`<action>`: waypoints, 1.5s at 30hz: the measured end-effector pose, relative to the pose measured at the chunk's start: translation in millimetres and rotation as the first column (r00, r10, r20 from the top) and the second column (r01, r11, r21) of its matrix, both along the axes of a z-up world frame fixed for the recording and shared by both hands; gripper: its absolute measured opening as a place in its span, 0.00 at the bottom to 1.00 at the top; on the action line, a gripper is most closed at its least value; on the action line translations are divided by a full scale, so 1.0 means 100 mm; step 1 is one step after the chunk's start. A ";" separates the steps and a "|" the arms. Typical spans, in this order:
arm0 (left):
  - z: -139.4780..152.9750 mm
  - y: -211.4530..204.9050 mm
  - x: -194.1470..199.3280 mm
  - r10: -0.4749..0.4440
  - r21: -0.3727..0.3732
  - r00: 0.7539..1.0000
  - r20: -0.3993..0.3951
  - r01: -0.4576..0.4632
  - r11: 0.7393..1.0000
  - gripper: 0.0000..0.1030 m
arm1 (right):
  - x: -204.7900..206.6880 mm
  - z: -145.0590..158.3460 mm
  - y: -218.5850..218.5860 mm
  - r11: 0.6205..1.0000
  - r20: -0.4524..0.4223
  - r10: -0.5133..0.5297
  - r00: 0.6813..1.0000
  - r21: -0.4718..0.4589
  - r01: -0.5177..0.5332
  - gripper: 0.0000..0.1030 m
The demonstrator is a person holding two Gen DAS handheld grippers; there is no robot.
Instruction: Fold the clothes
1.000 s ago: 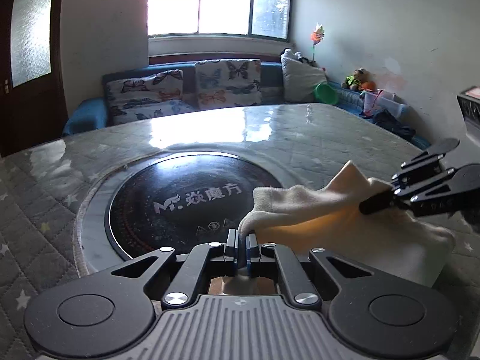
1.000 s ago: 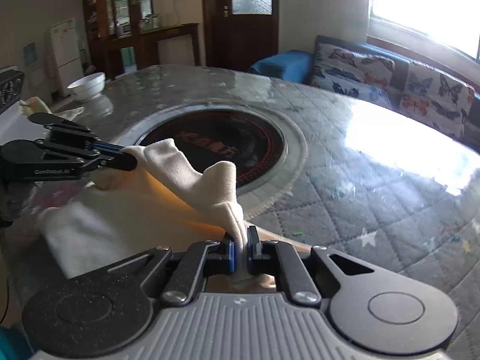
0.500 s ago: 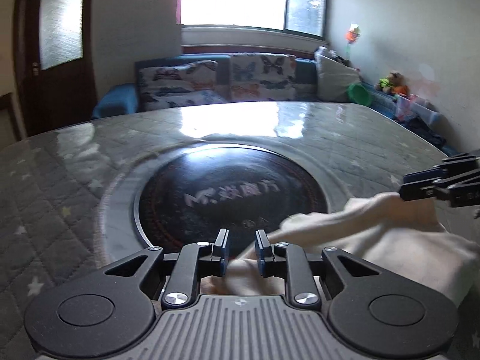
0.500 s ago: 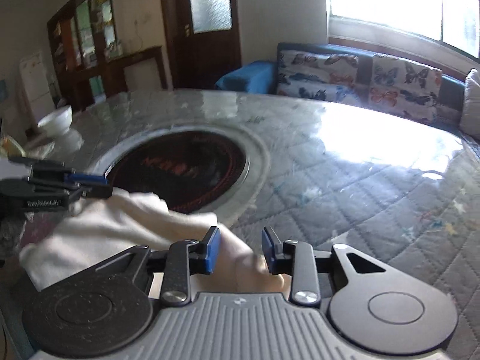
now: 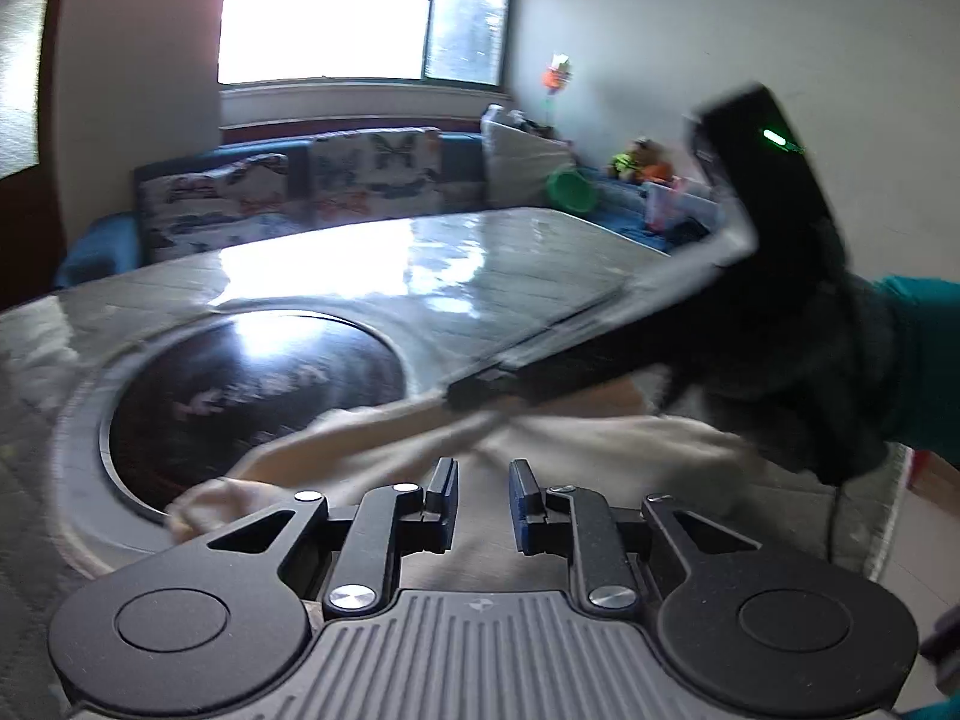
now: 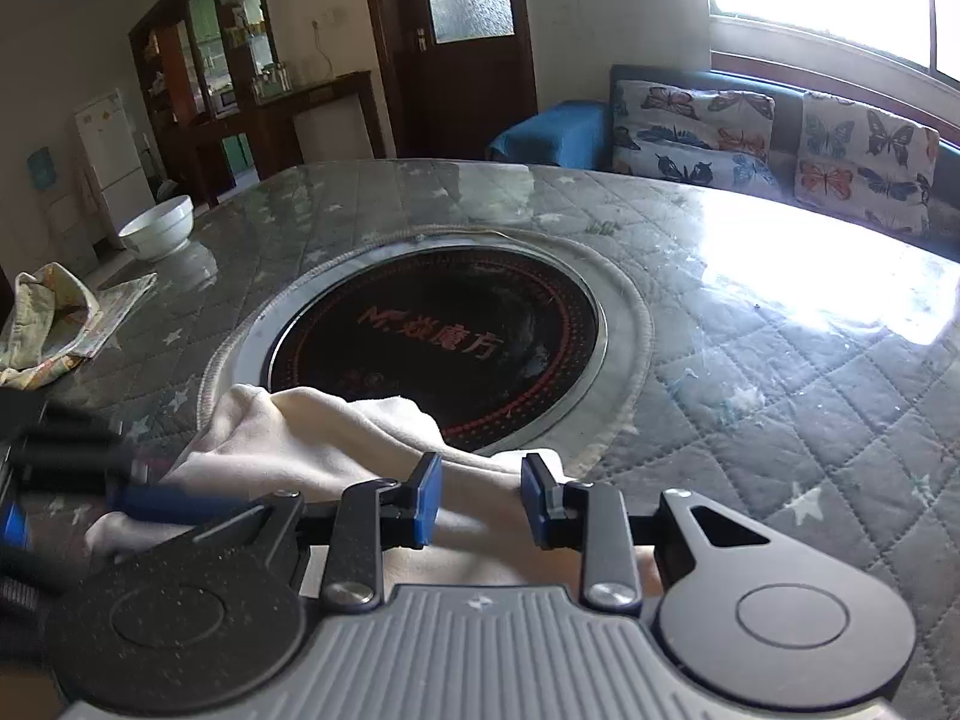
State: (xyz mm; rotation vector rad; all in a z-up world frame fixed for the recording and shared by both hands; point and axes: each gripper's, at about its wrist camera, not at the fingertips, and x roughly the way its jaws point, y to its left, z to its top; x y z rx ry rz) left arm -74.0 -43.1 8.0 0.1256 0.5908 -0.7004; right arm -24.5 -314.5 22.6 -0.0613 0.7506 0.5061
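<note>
A cream garment (image 6: 312,444) lies bunched on the table's near edge, partly over the rim of the black round hob (image 6: 438,330). My right gripper (image 6: 480,501) hangs open just above the cloth, nothing between its blue pads. The left gripper (image 5: 483,495) is open too, over the same cream garment (image 5: 588,450). In the left wrist view the right gripper's body (image 5: 750,276) crosses the frame, blurred, held by a gloved hand in a teal sleeve (image 5: 924,372). Blue fingertips (image 6: 174,504) of the left gripper show at the left of the right wrist view.
The quilted grey table cover (image 6: 780,396) spreads around the hob. A white bowl (image 6: 159,231) and a patterned cloth (image 6: 54,324) lie at the far left. A sofa with butterfly cushions (image 6: 774,144) stands behind the table.
One second ago both grippers were shut on raised corners of the garment. They let go, the cloth dropped flat, and both have pulled back; the right gripper now swings across the left view.
</note>
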 end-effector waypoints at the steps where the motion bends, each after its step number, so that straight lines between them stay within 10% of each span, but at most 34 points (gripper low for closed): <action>1: -0.03 -0.03 -0.01 -0.014 0.001 1.000 -0.007 0.014 1.000 0.20 | 0.01 -0.02 0.03 1.000 -0.005 -0.001 1.000 -0.001 0.001 0.28; 32: -0.27 0.05 -0.14 -0.016 -0.074 0.996 -0.085 0.010 0.997 0.21 | 0.29 -0.21 0.83 0.984 -0.016 0.123 0.992 -0.125 -0.124 0.29; 45: -0.09 0.29 0.00 0.053 -0.118 0.995 -0.090 -0.064 0.991 0.23 | 0.04 0.11 0.47 0.997 0.055 0.069 0.996 -0.043 -0.067 0.30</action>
